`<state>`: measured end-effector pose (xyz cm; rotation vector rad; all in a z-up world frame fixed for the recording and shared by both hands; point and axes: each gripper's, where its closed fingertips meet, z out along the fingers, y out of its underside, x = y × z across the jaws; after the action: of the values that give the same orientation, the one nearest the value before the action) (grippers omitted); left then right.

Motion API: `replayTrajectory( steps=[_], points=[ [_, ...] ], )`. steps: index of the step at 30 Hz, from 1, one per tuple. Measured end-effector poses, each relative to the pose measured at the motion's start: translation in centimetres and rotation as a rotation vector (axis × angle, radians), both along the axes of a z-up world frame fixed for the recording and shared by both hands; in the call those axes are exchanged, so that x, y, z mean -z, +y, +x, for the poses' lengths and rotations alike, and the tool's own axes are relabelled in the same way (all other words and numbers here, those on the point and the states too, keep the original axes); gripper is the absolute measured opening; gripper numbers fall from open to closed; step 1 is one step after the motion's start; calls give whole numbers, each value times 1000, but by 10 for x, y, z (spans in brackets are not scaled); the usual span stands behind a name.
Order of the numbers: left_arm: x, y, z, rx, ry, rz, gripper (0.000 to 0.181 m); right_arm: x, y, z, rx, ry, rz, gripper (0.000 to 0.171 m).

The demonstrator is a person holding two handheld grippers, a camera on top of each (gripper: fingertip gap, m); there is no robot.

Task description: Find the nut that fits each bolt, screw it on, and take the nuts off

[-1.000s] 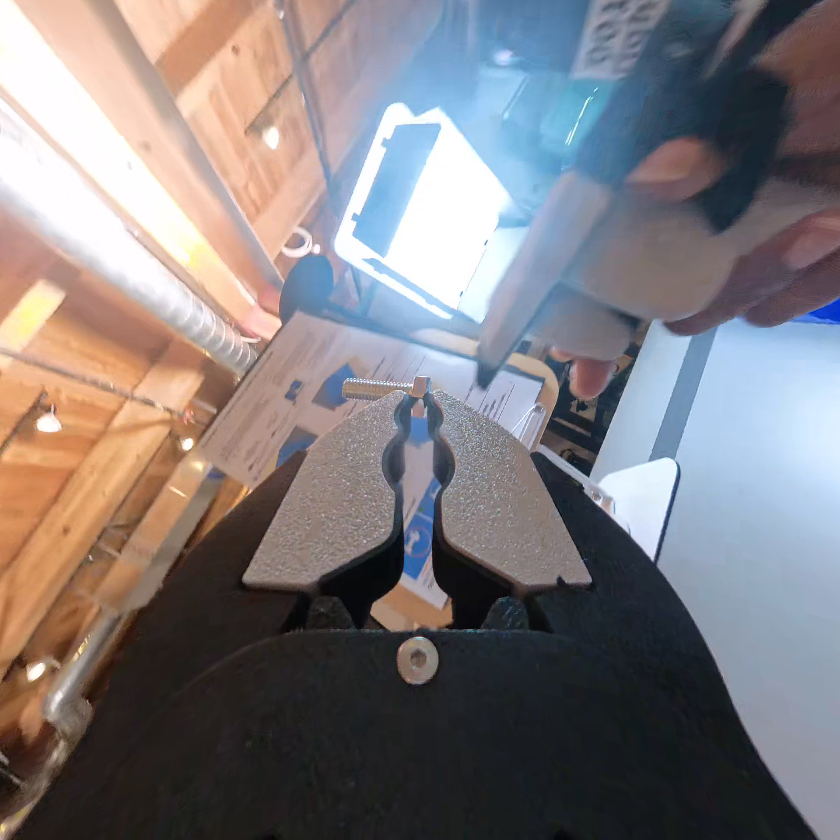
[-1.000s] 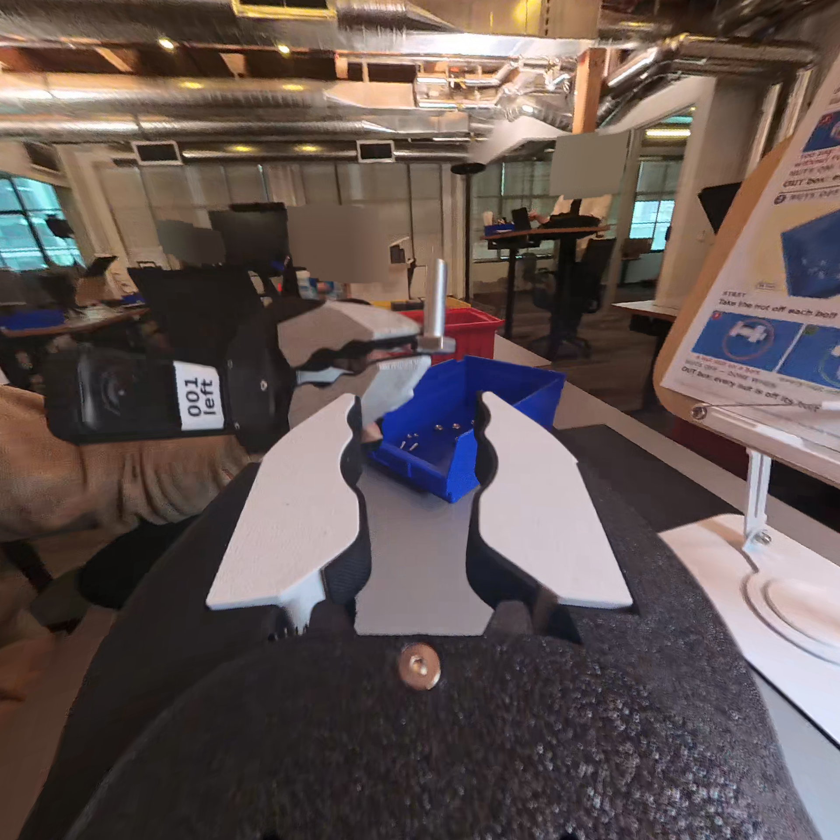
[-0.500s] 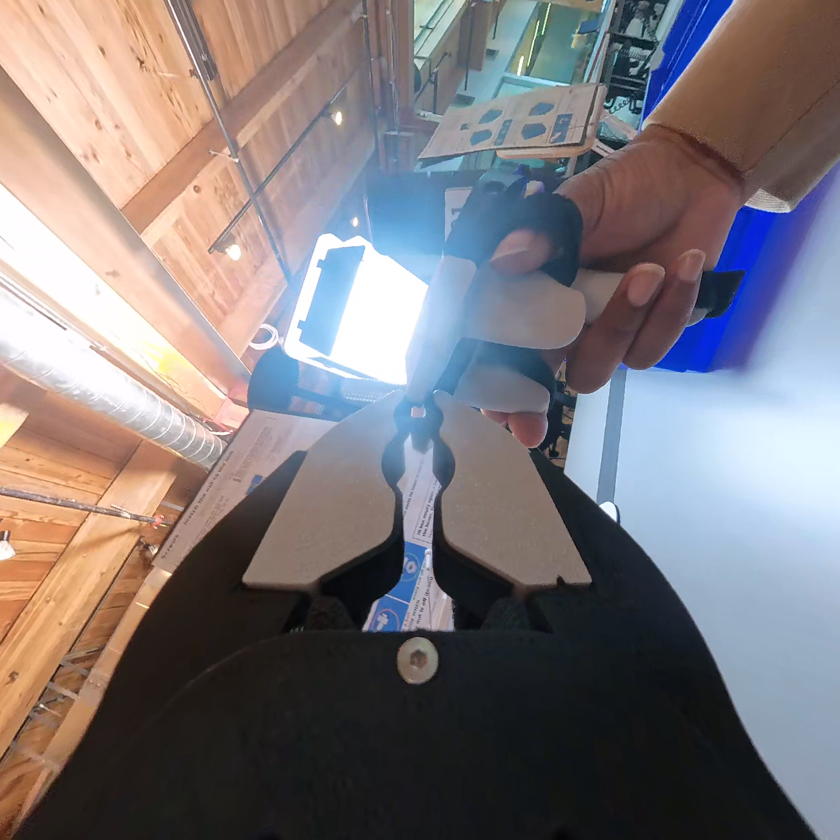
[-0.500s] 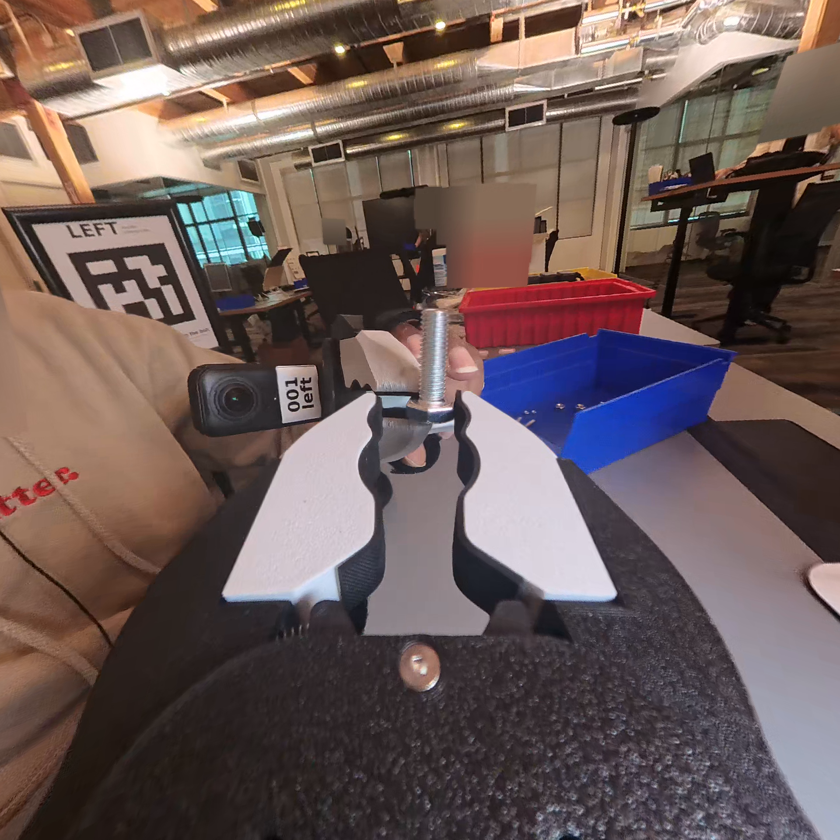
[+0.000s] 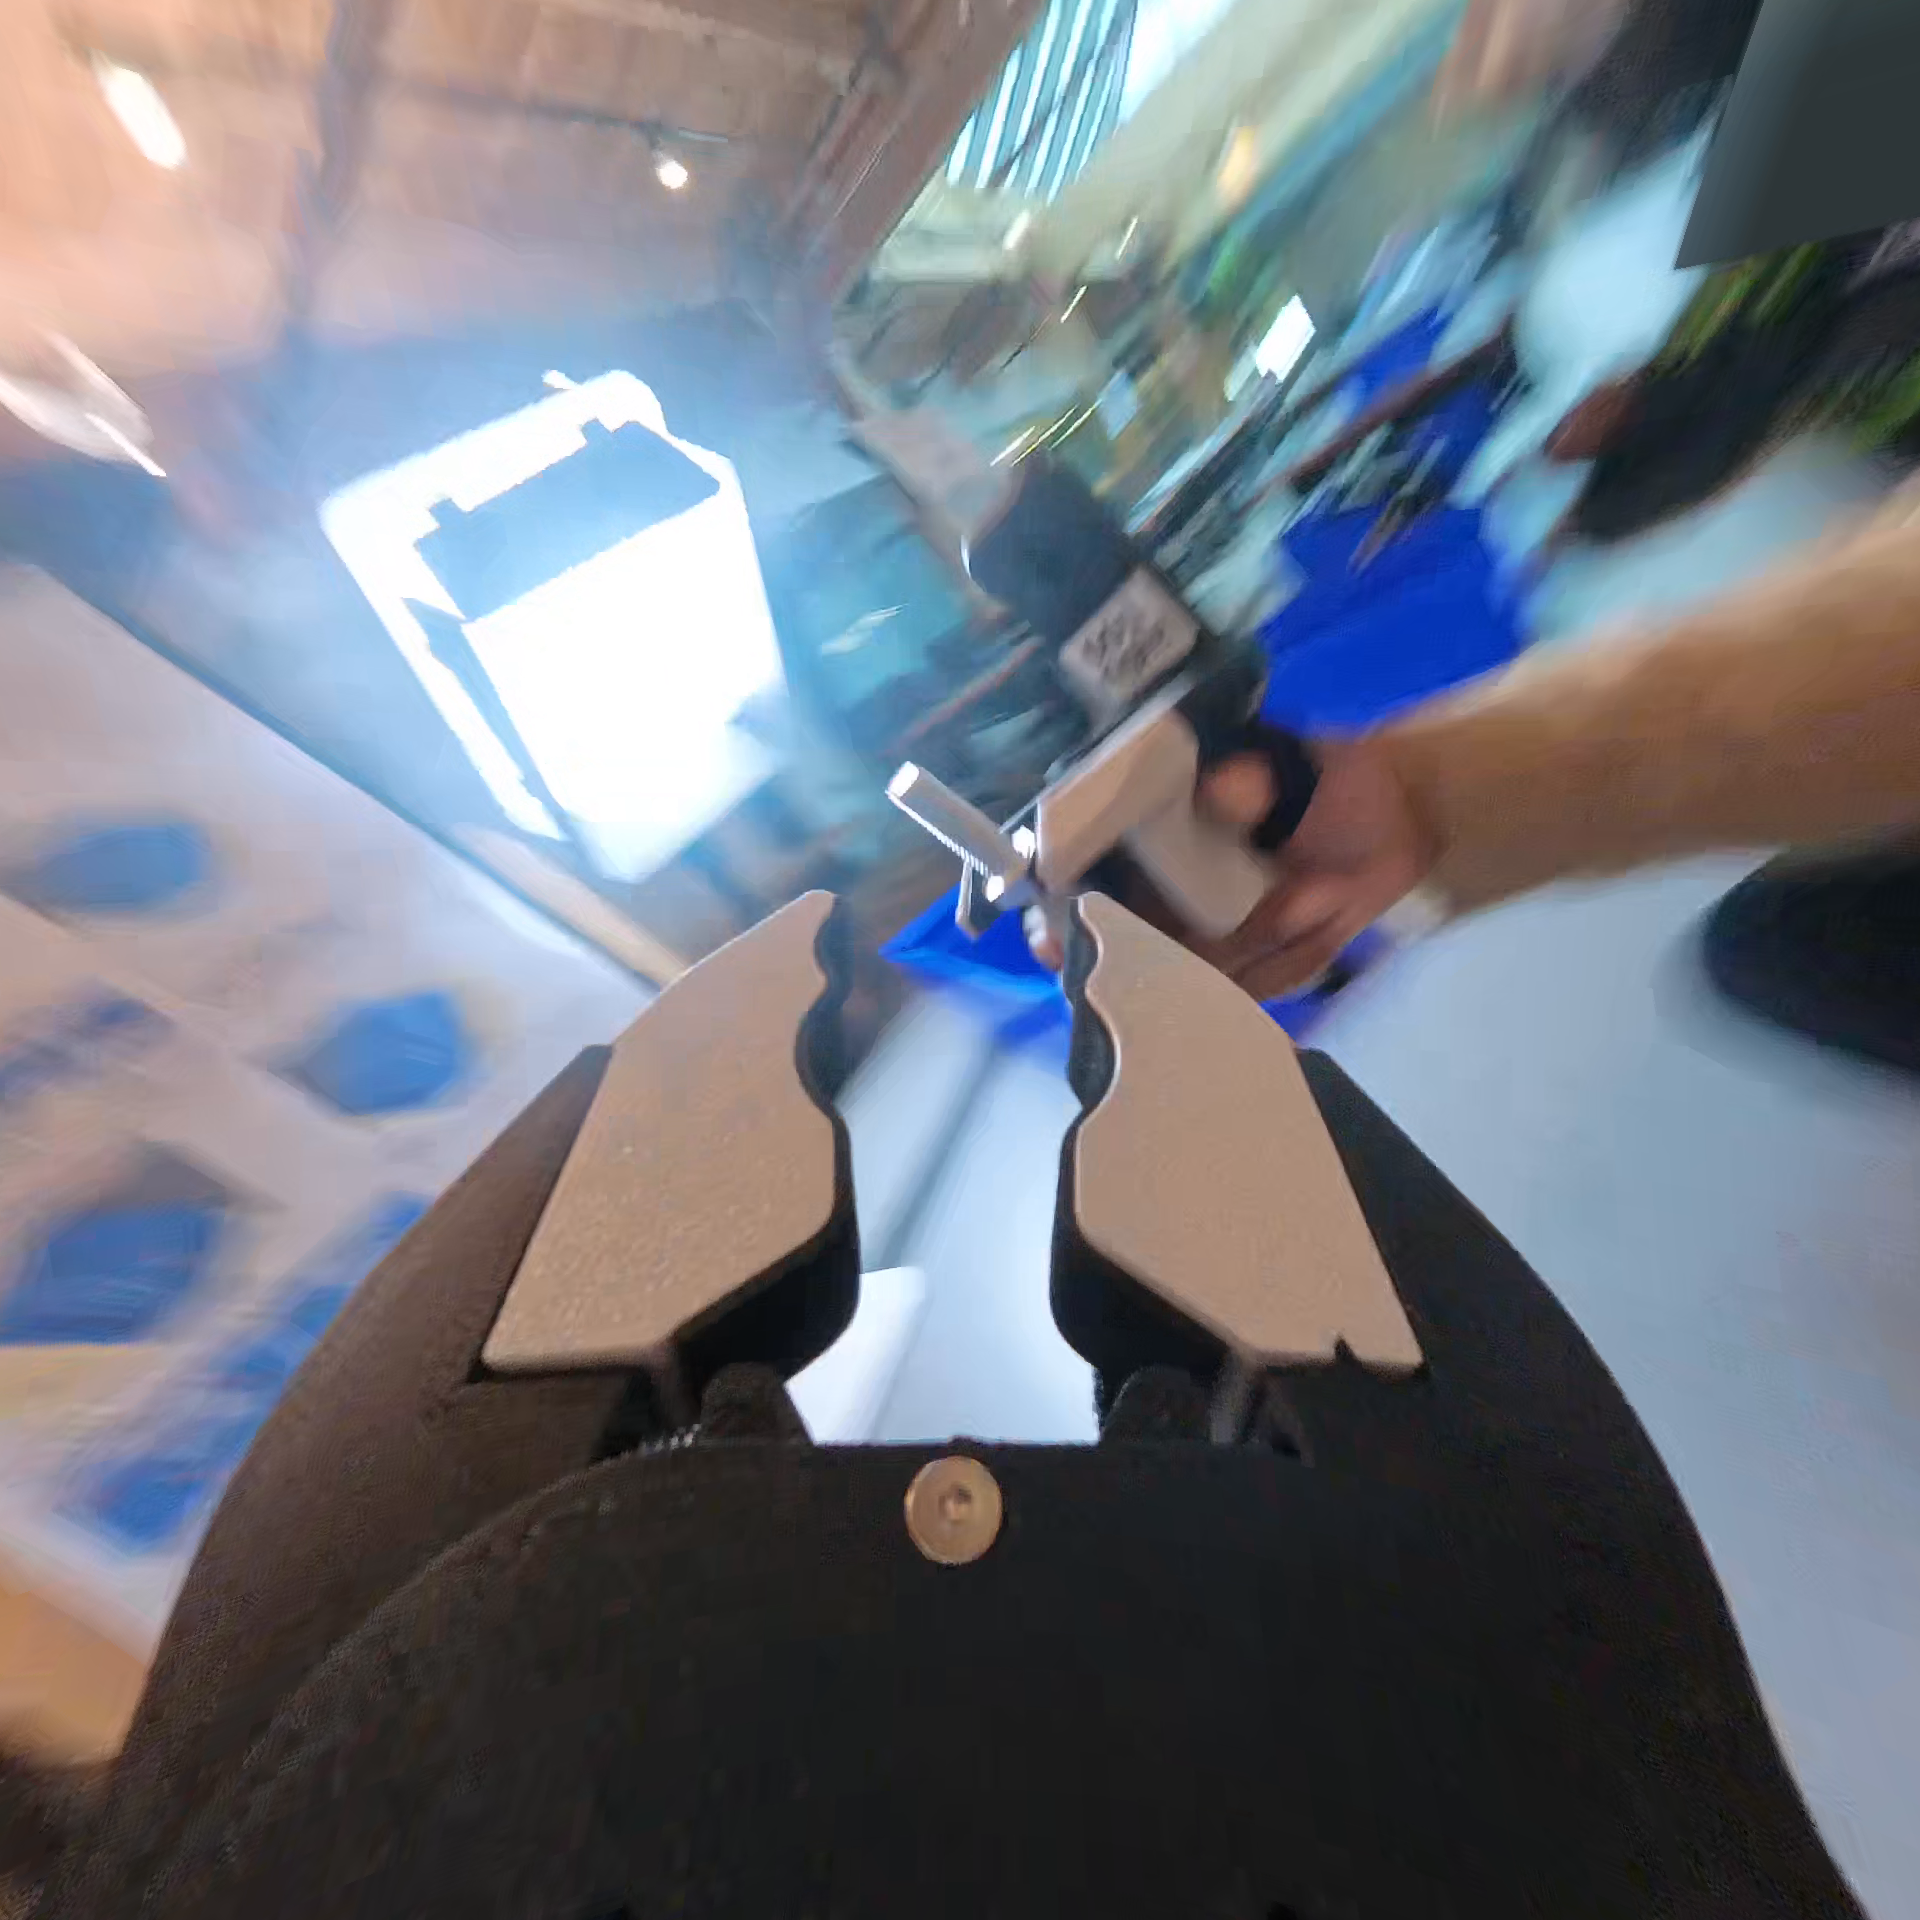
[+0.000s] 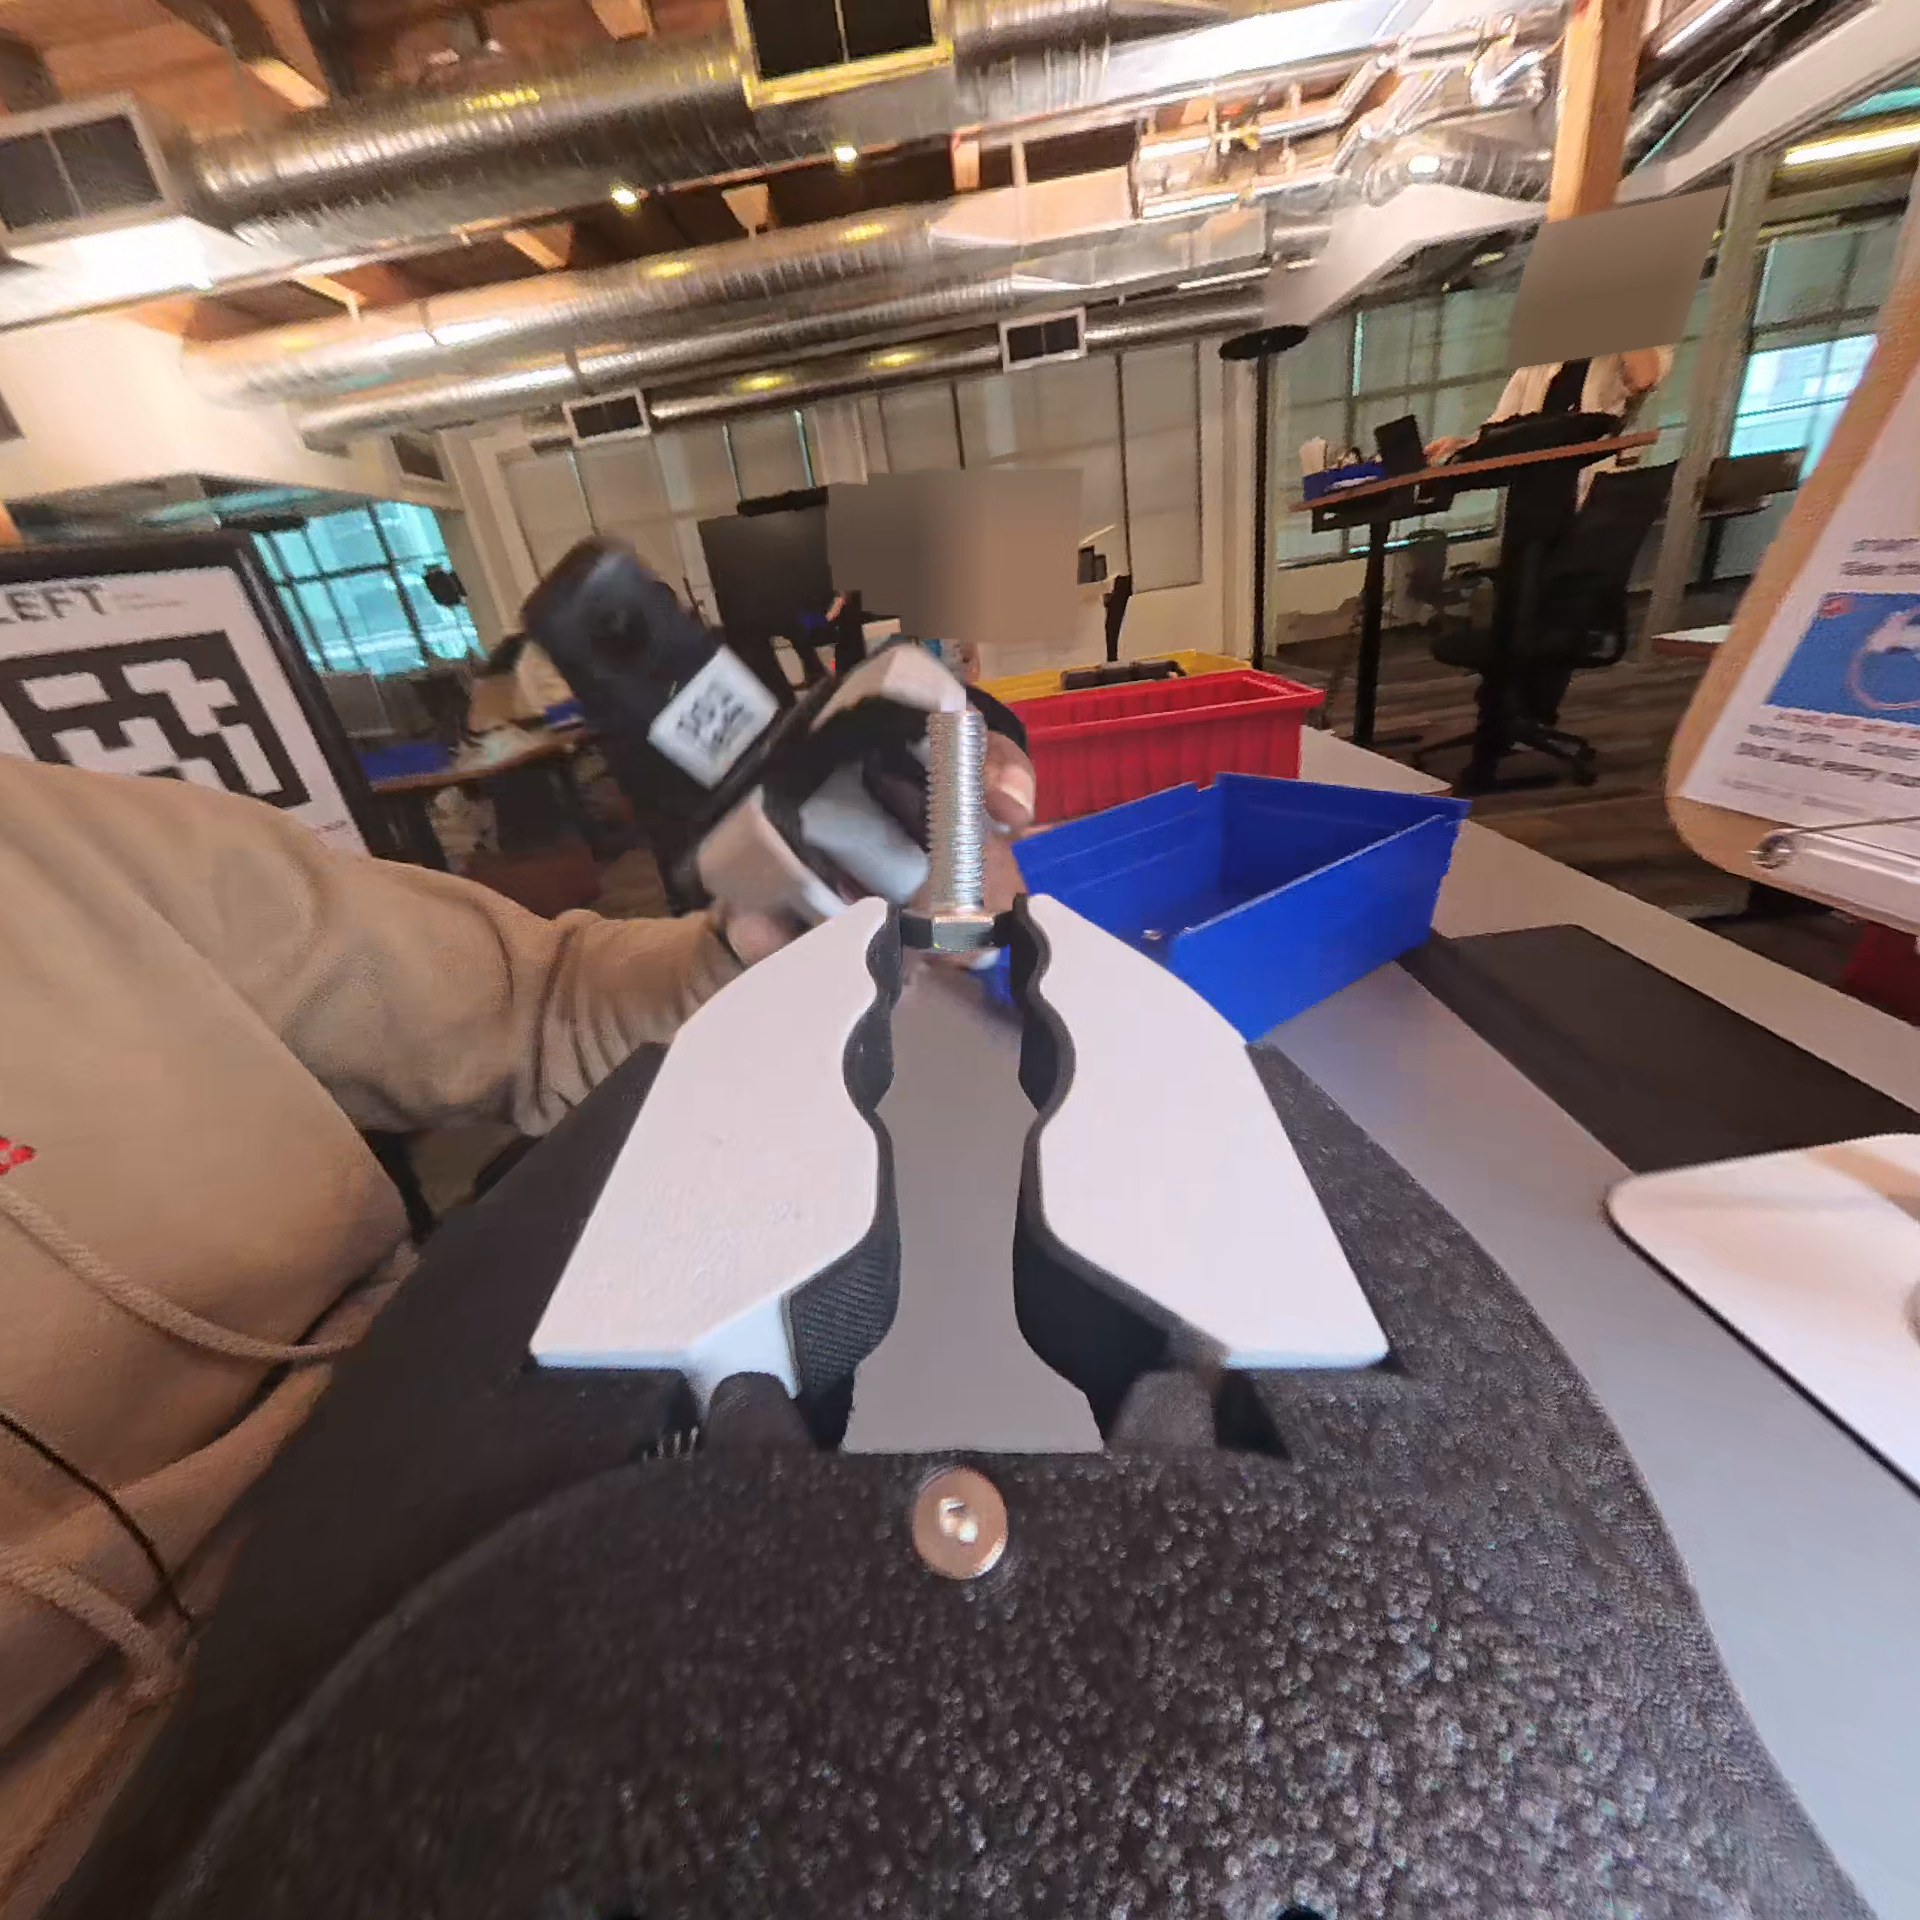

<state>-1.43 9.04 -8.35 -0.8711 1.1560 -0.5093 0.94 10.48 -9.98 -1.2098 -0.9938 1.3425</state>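
Note:
A silver bolt [image 6: 956, 810] stands upright with its hex head pinched between the tips of my right gripper [image 6: 954, 928], which is shut on it. No nut shows on its thread. My left gripper [image 5: 956, 920] is open and empty, its tips just short of the bolt [image 5: 940, 826]. The left wrist view is blurred and shows the right gripper [image 5: 1023, 868] holding the bolt by the head. In the right wrist view the left gripper [image 6: 888, 774] sits open just behind and left of the bolt.
A blue bin [image 6: 1247, 883] holding several small metal parts stands on the grey table behind the bolt, with a red bin [image 6: 1153, 738] beyond it. An instruction board [image 6: 1818, 665] on a white base [image 6: 1766, 1226] stands at the right. A black mat [image 6: 1662, 1039] lies beside it.
The bolt went from the left gripper to the right one. The right gripper closed on its head; the left gripper opened, let go and swung away.

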Motion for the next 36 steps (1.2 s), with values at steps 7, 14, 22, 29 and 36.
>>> replayTrajectory(
  steps=[7,14,22,29,36],
  points=[
    [21,-11,0,391,24,-488,37,32,-43,-35,-146,21,-37,20],
    [34,-30,12,448,124,-477,14,34,-47,-41,-147,21,-49,20],
    [46,-8,18,397,70,-615,10,50,-19,-35,87,-121,85,20],
    [61,-11,17,400,172,-630,10,66,-21,-40,108,-226,159,20],
    [61,-1,21,298,159,-612,10,65,-7,-37,227,-217,189,19]
  ],
)
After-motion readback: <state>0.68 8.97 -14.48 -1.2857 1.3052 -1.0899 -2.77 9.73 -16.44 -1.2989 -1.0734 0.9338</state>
